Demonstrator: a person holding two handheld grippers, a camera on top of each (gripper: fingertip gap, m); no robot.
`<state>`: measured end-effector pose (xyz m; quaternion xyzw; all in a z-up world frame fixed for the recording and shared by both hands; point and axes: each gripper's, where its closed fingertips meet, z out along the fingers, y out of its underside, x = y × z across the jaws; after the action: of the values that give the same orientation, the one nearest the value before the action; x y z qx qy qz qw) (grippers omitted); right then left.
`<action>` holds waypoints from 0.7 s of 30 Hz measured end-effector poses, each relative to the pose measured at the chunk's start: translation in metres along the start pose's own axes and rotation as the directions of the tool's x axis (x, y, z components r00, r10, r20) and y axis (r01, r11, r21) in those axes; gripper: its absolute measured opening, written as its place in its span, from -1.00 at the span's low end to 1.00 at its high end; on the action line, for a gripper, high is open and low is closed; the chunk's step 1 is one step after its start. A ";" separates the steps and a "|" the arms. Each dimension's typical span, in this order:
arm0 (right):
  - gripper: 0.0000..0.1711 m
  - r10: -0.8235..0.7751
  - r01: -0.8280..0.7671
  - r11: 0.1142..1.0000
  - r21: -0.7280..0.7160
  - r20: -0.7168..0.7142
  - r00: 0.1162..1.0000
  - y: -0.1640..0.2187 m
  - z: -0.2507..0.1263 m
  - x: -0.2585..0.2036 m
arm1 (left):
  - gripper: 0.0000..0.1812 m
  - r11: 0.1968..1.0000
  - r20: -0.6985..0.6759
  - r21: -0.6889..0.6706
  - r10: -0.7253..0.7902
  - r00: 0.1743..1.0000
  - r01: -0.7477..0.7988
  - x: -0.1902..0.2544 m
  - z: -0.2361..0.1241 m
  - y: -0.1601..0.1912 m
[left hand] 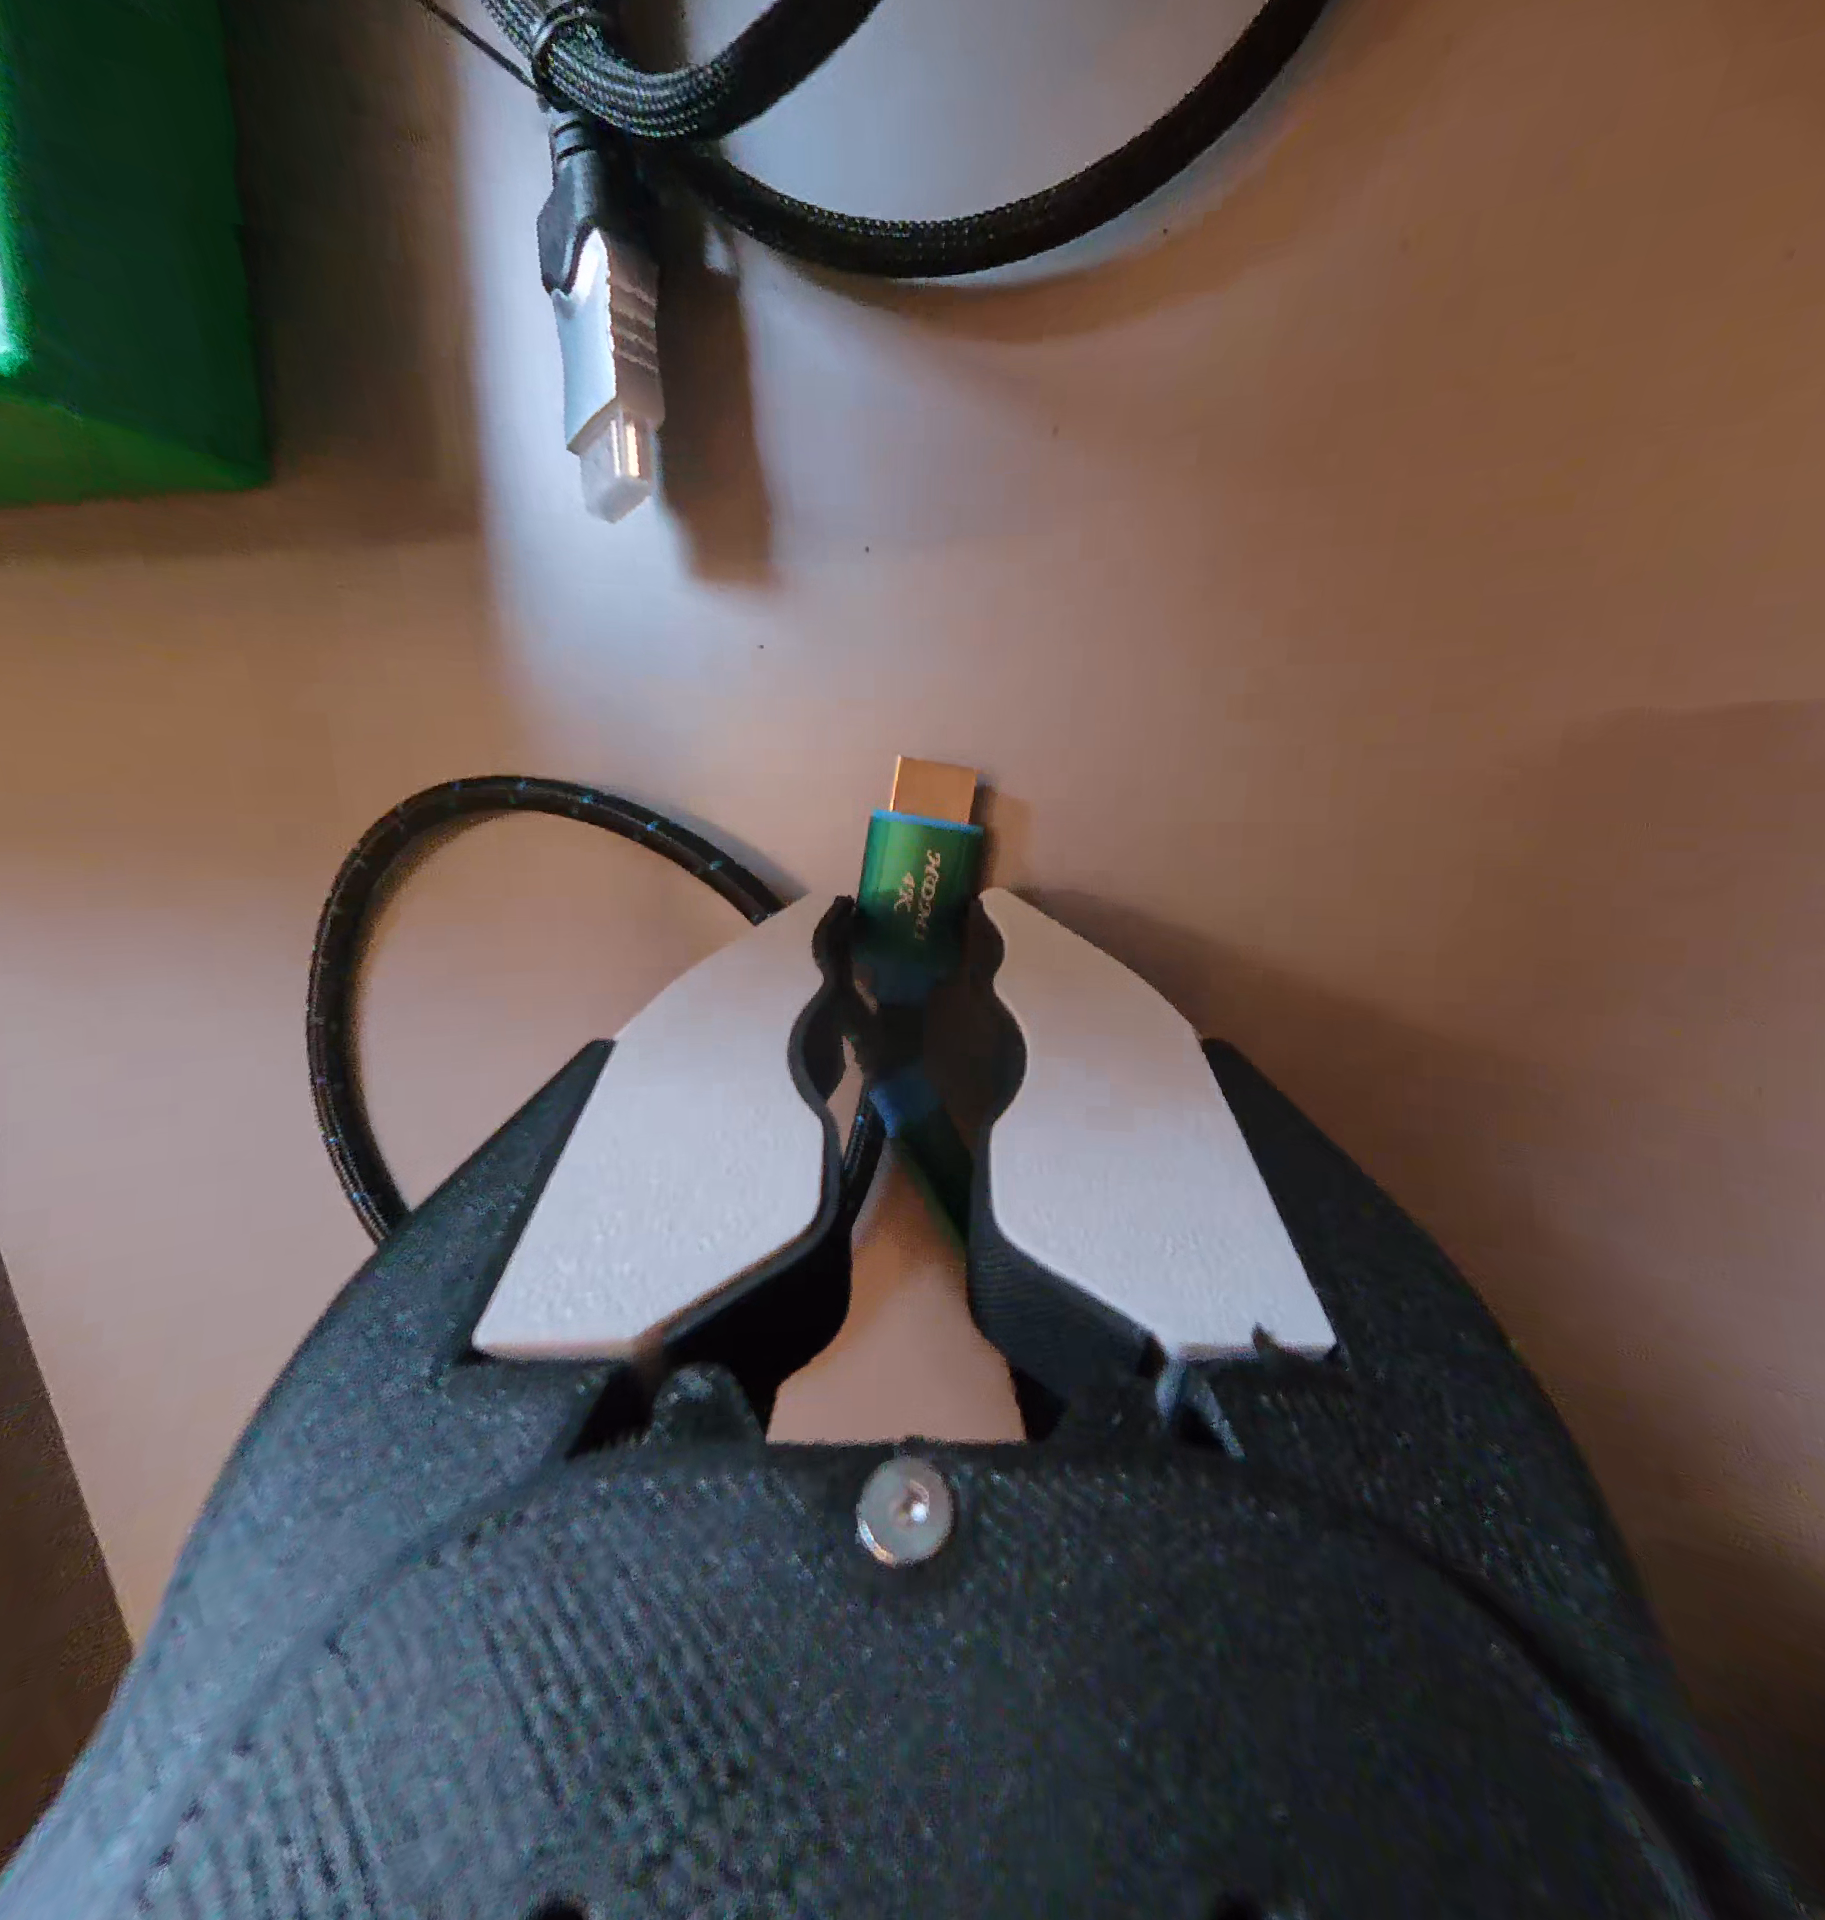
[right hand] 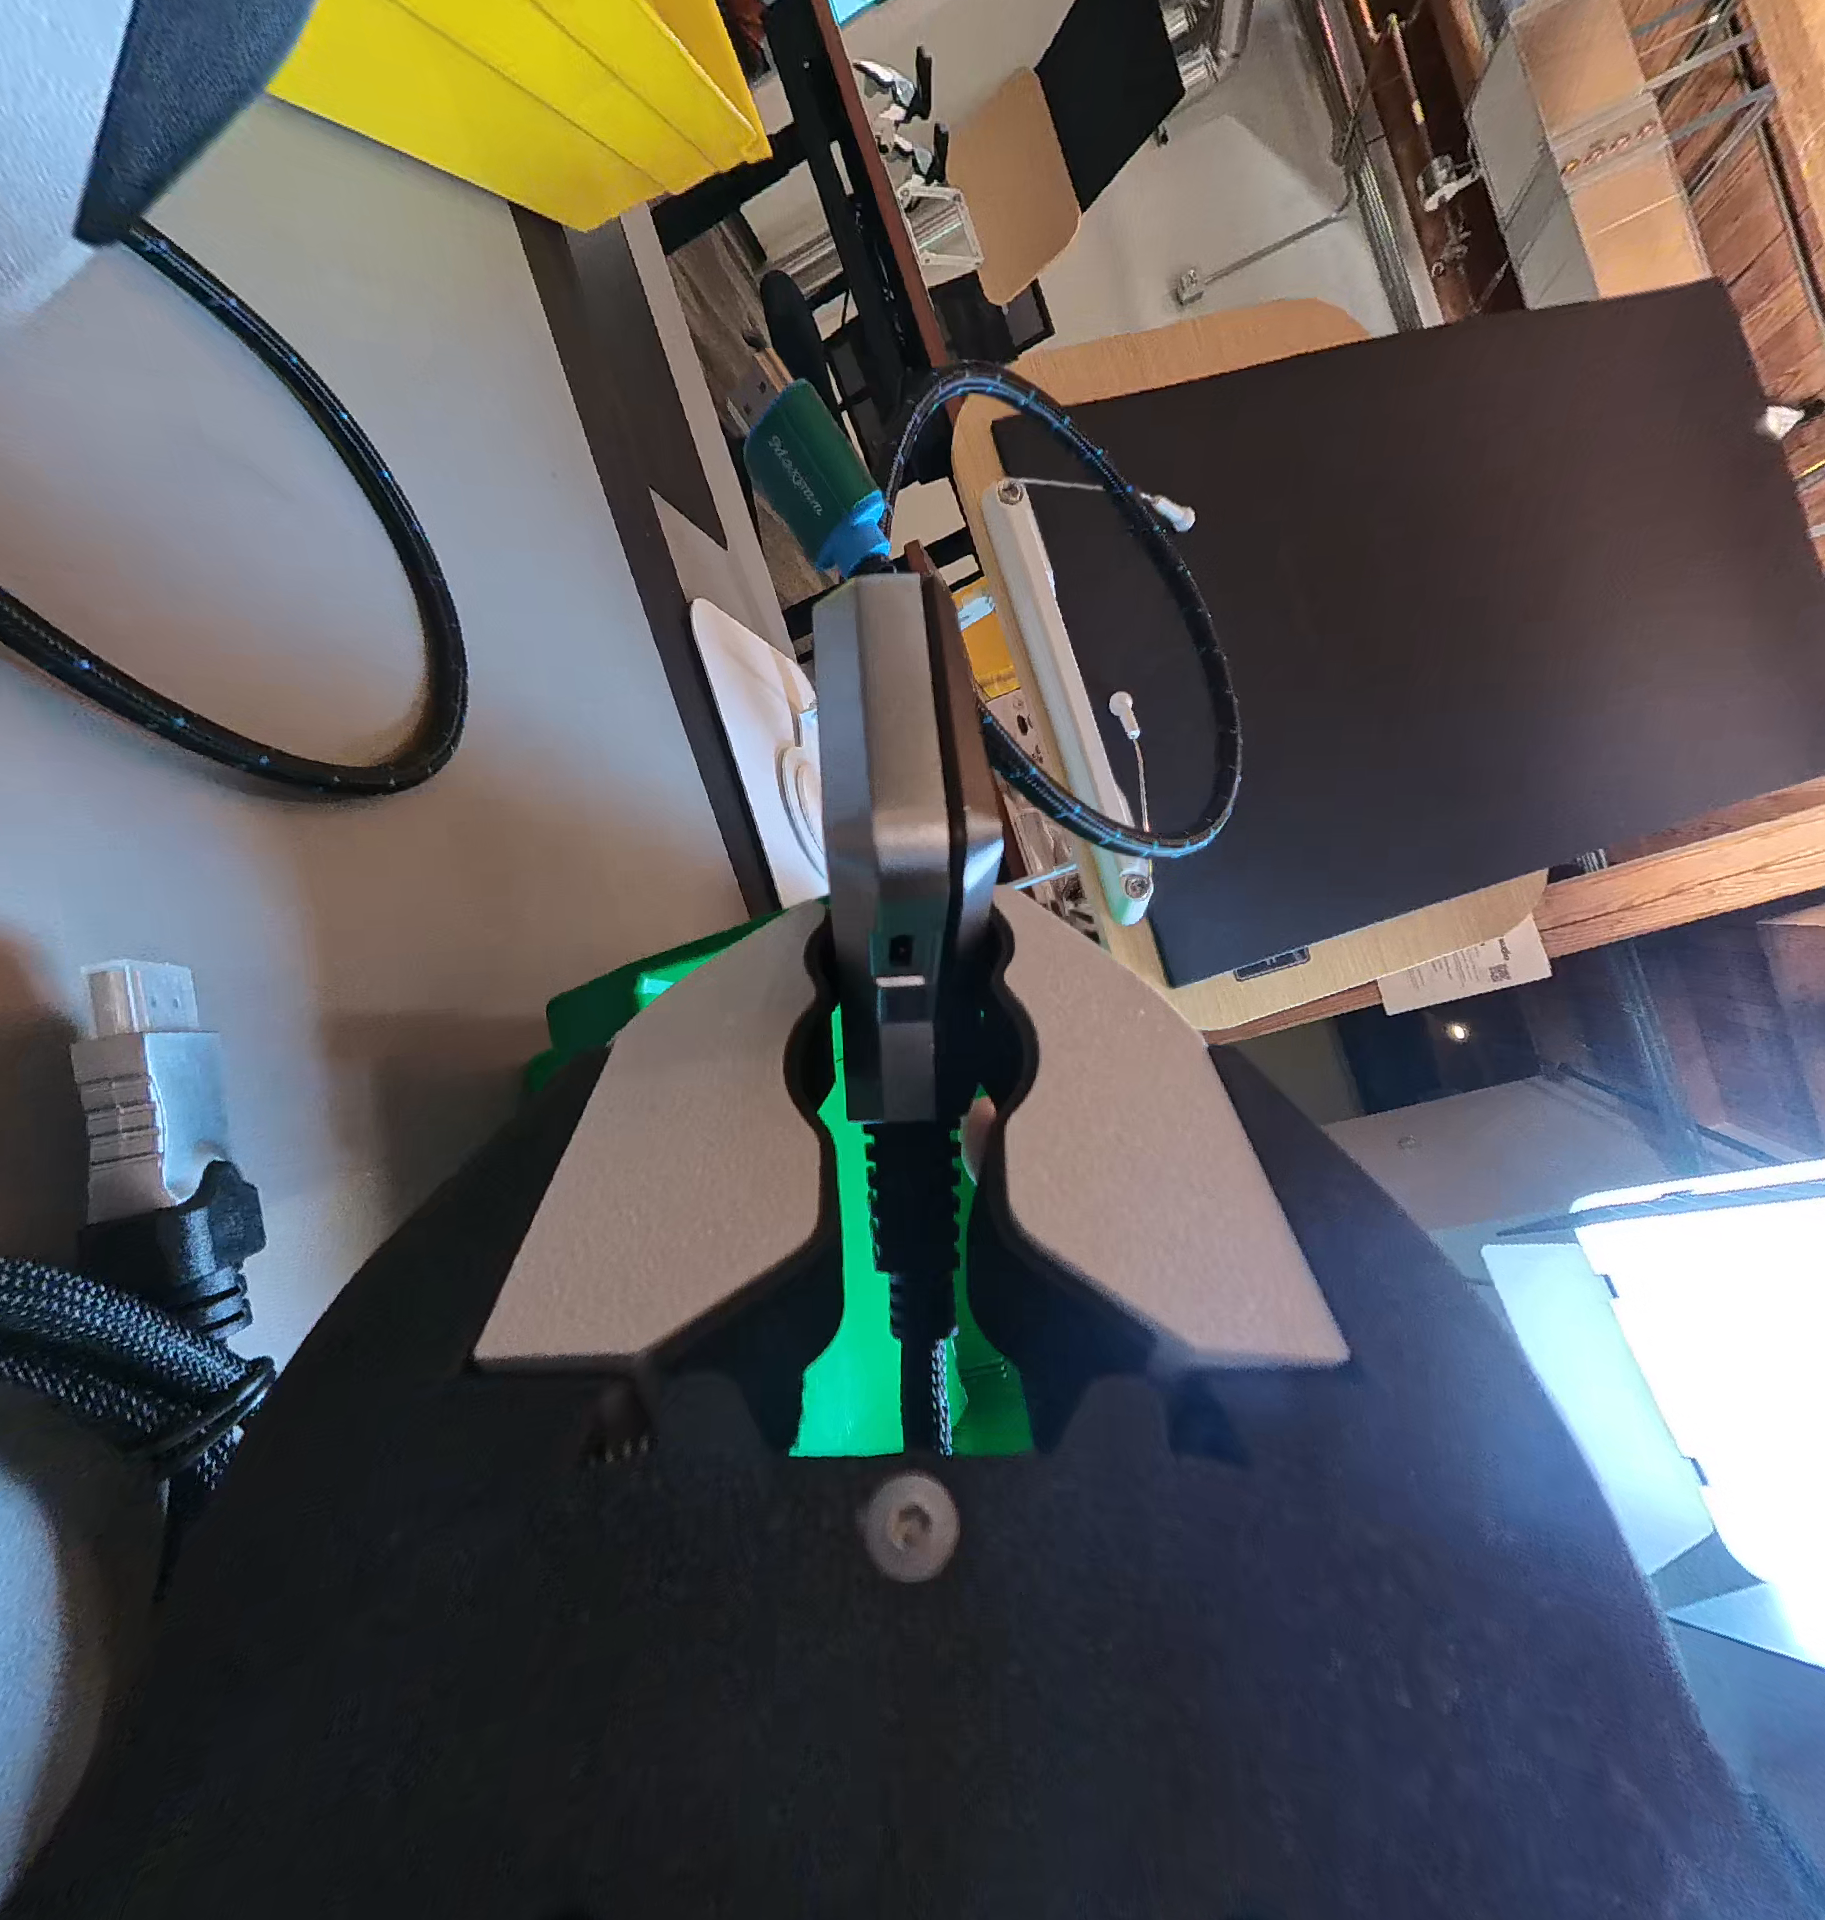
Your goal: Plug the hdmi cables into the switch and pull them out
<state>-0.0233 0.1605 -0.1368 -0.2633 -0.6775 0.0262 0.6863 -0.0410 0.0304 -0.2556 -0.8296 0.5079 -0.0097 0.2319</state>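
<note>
In the left wrist view our left tool is clamped on the green HDMI plug, the two grey fingers pressing its sides near the back of the shell. The plug's gold metal tip points toward 12 o'clock and sits free above the pale counter, plugged into nothing. Its black braided cable loops out toward 9 o'clock and passes back under the tool. At 11 o'clock a silver HDMI plug lies on the counter, tip toward us, with its thick black braided cable curving across the top. A green box fills the upper left corner.

In the right wrist view our right tool is closed on the grey HDMI switch, held edge-on and lifted off the counter, with its own black cord running back between the fingers. At the switch's far end, toward 12 o'clock, a second green plug stands just beside it; we cannot tell whether it is seated in a port. Its thin cable arcs round at 1 o'clock. The silver plug rests on the counter at 9 o'clock, and a yellow bin sits at 11 o'clock.
</note>
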 end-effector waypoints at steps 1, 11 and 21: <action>-0.73 -0.005 0.005 1.000 0.006 0.000 1.000 -0.002 -0.001 0.000 | -0.76 1.000 0.003 -0.003 0.016 1.000 -0.016 0.000 0.000 0.000; -0.73 -0.185 0.184 0.979 0.085 0.000 0.983 -0.027 -0.007 -0.009 | -0.78 0.906 -0.031 0.327 -0.275 0.961 0.270 -0.027 -0.083 -0.021; -0.73 -0.444 0.443 0.885 0.143 -0.024 0.896 -0.062 -0.001 -0.055 | -0.77 0.905 -0.027 0.158 -0.396 0.918 0.395 -0.020 -0.072 -0.019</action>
<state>-0.0467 0.0852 -0.1620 -0.0508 -0.7192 -0.0808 0.6883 -0.0528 0.0273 -0.1791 -0.8941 0.3258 -0.0947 0.2923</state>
